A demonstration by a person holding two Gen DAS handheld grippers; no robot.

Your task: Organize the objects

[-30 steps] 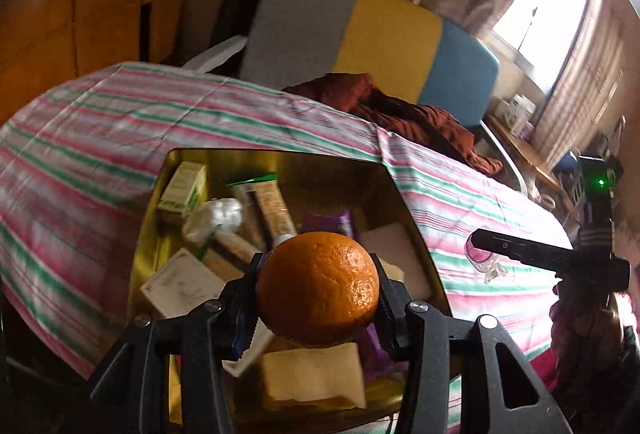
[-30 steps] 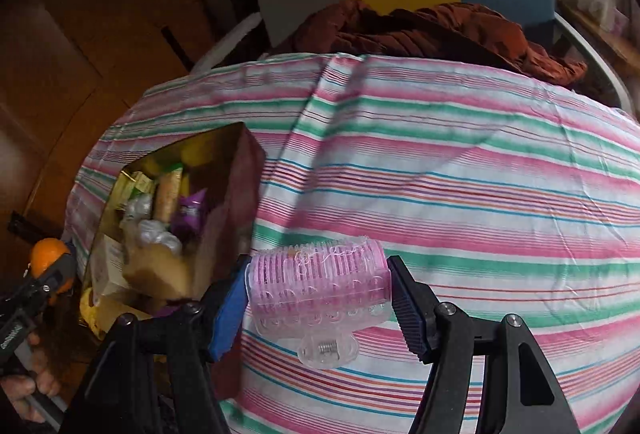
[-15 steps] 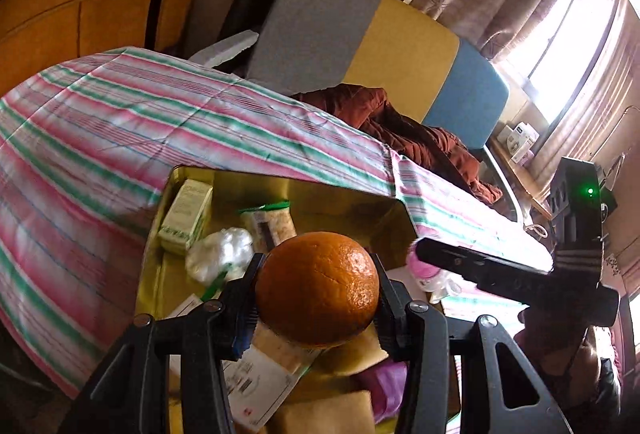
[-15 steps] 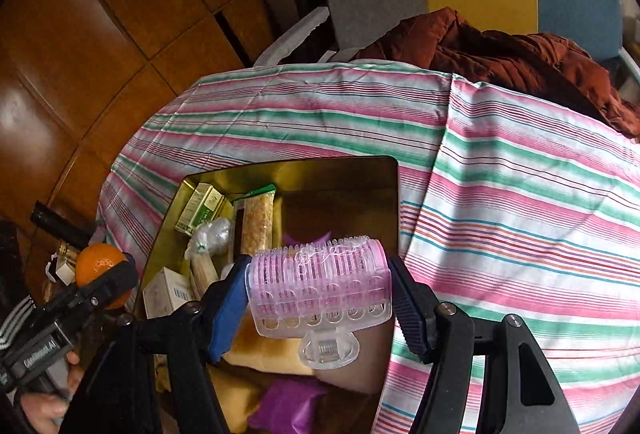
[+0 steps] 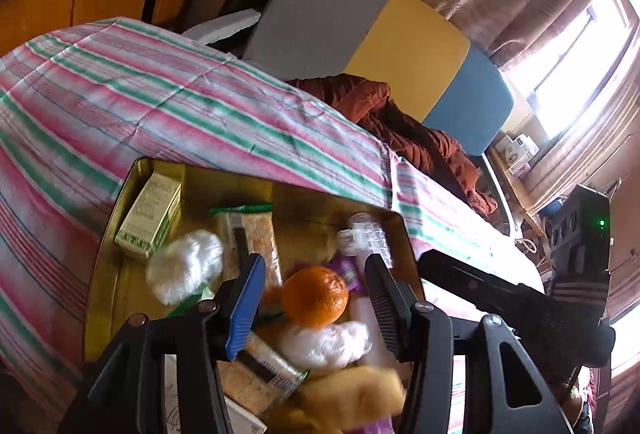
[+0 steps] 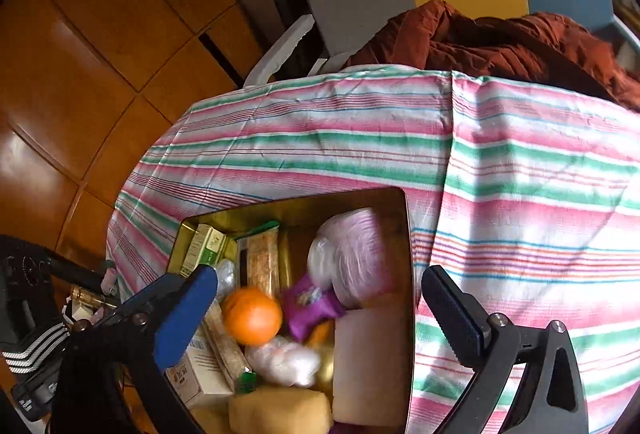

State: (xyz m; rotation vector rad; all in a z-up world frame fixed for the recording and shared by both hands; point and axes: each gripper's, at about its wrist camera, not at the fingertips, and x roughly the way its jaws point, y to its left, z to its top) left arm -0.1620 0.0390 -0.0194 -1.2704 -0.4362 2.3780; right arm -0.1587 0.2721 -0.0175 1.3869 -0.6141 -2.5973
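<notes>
- Left tongs [image 5: 314, 298] are opening above the gold tin [image 5: 120, 202]; the orange [image 5: 315, 296] sits loose between and below the pads, not gripped, on the pile.
- Right tongs [image 6: 320, 310] are opening wide and empty; the pink hair roller [image 6: 352, 254], blurred, lies in the tin just ahead of them.
- Risk: the orange rests on a heaped pile and might roll off; the two tongs are close and could collide.
- The right view shows the roller's resting spot; the left view shows the cotton ball [image 5: 184, 266] left of its tongs more clearly.
</notes>
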